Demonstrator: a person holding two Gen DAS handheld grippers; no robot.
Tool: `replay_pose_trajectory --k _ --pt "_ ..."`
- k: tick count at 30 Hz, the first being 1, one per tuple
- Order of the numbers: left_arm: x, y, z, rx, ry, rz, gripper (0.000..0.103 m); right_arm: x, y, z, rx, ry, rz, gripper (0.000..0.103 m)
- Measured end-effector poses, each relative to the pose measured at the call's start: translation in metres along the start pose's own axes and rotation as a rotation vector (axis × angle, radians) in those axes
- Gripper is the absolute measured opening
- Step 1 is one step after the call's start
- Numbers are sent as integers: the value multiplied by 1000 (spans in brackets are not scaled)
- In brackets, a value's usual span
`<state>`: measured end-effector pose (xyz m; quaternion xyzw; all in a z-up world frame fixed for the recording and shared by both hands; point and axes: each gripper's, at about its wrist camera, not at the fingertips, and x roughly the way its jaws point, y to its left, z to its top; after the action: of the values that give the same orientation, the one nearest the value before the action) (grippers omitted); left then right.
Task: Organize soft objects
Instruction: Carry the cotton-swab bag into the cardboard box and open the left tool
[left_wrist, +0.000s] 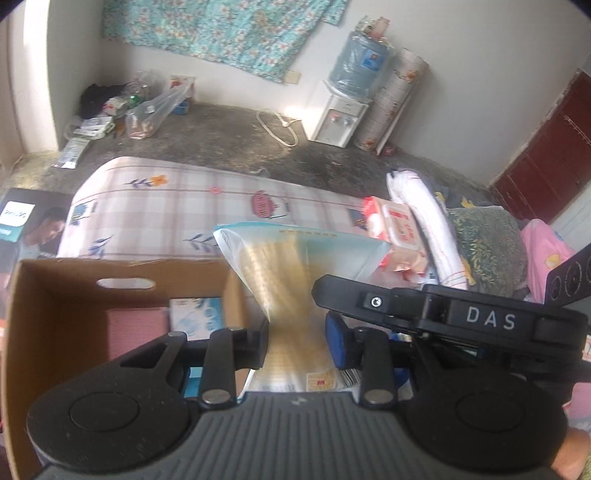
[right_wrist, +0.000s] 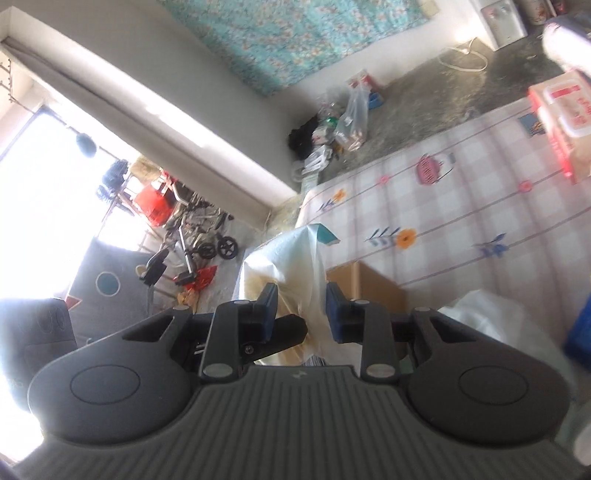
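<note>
My left gripper (left_wrist: 297, 341) is shut on a soft plastic pack (left_wrist: 291, 269) with a yellow and pale blue print, held up beside the open cardboard box (left_wrist: 55, 306). My right gripper (right_wrist: 300, 314) is shut on the same pack (right_wrist: 291, 258); its black body reaches in from the right in the left wrist view (left_wrist: 424, 310). Inside the box lie a pink item (left_wrist: 136, 328) and a blue and white tissue pack (left_wrist: 199, 317). A red and white wipes pack (left_wrist: 399, 225) and a white rolled cloth (left_wrist: 436, 229) lie on the patterned mat (left_wrist: 166, 206).
Green floral and pink cushions (left_wrist: 487, 243) lie at the right. A water dispenser (left_wrist: 340, 107), a rolled mat (left_wrist: 391, 99) and bags of clutter (left_wrist: 122, 107) stand along the far wall. A dark printed carton (left_wrist: 26, 225) lies left of the box.
</note>
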<state>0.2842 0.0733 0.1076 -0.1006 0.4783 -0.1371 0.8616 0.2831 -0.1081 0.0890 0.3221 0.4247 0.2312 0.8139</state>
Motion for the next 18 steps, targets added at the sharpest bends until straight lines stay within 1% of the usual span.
replay_pose_trajectory --k 4,8,12,14,16,17,18 --pt "-7 62 -11 -48 25 84 34 61 39 -28 -3 101 27 27" --pt "4 119 -19 -105 72 152 35 127 64 -57 9 195 20 27" --pt "27 162 -22 -136 121 204 35 185 62 -75 72 267 9 27" --pt "40 172 -21 -90 125 240 36 210 53 -79 123 292 15 28" --pt "54 177 -20 -53 127 274 37 230 36 -78 189 304 29 29" --pt "61 180 -19 -41 131 291 42 240 29 -80 227 308 33 29" --pt "66 182 -19 -35 140 308 49 249 23 -82 258 314 37 29"
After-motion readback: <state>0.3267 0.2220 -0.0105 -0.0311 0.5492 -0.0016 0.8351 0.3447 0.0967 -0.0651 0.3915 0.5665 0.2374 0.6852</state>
